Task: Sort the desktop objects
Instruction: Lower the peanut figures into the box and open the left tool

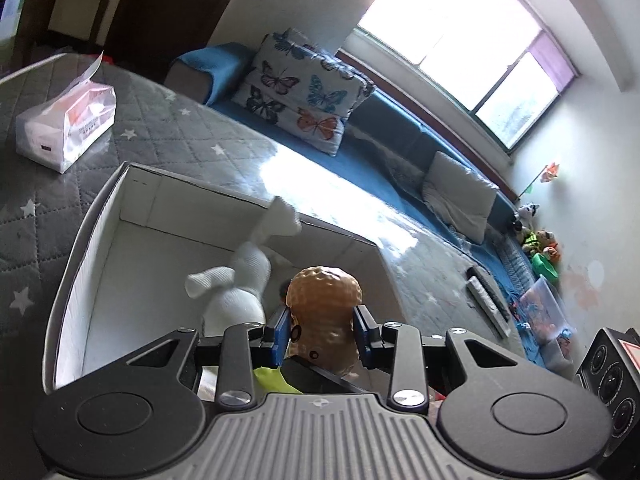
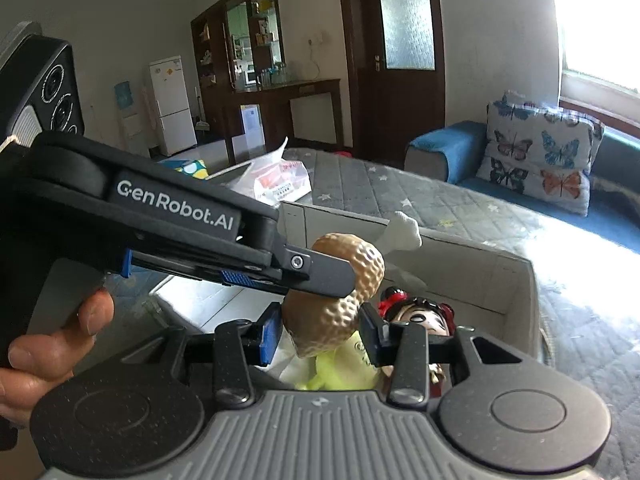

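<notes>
Both left tongs and right tongs pinch the peanut toy above the box.

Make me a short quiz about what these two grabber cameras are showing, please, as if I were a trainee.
1. True or false: the peanut toy lies flat on the box floor.
2. Which toy sticks up above the white box wall: A the white bone toy, B the doll, C the tissue pack?
3. Fill in: the tissue pack rests on the grey ____ cover.

Key: 1 false, it is held up between gripper fingers; 2 A; 3 star-patterned quilted.
</notes>
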A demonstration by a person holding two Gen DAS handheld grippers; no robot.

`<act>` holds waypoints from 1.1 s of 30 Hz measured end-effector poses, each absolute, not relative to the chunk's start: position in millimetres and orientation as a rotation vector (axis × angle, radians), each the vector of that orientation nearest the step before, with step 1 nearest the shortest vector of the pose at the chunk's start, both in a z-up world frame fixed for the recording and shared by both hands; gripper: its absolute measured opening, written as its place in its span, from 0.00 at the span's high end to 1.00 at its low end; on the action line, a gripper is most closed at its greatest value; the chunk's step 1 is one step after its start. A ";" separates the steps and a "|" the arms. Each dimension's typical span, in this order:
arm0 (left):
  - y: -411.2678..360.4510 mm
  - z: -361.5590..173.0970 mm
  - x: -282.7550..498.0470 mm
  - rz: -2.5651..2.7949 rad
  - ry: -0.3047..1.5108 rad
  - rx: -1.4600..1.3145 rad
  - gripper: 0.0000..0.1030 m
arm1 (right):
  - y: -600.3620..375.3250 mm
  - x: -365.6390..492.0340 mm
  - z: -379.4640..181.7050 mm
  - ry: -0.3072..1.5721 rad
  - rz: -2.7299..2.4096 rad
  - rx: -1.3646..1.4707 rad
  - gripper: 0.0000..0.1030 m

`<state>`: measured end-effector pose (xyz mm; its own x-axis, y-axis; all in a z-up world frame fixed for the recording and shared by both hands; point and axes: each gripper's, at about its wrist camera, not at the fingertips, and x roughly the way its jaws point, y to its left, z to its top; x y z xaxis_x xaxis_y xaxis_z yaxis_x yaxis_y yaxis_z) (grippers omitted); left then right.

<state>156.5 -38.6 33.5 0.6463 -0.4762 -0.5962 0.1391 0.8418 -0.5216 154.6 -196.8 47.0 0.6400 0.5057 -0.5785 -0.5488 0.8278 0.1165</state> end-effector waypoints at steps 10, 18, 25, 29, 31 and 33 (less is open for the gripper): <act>-35.1 14.2 185.9 -0.337 0.844 -0.452 0.64 | -194.8 191.3 25.5 0.708 0.608 -0.029 0.60; -35.5 11.0 191.8 -0.335 0.855 -0.450 0.64 | -195.1 194.1 20.2 0.722 0.599 -0.011 0.60; -31.4 8.2 195.4 -0.335 0.867 -0.479 0.64 | -194.4 197.7 19.0 0.729 0.591 0.002 0.59; -28.2 7.6 197.9 -0.337 0.876 -0.508 0.64 | -195.8 197.1 19.7 0.726 0.586 0.011 0.58; -27.3 7.2 198.7 -0.338 0.879 -0.518 0.64 | -196.4 197.5 19.9 0.725 0.584 0.014 0.58; -26.8 7.4 198.8 -0.335 0.880 -0.522 0.64 | -197.3 197.4 20.5 0.719 0.580 0.013 0.54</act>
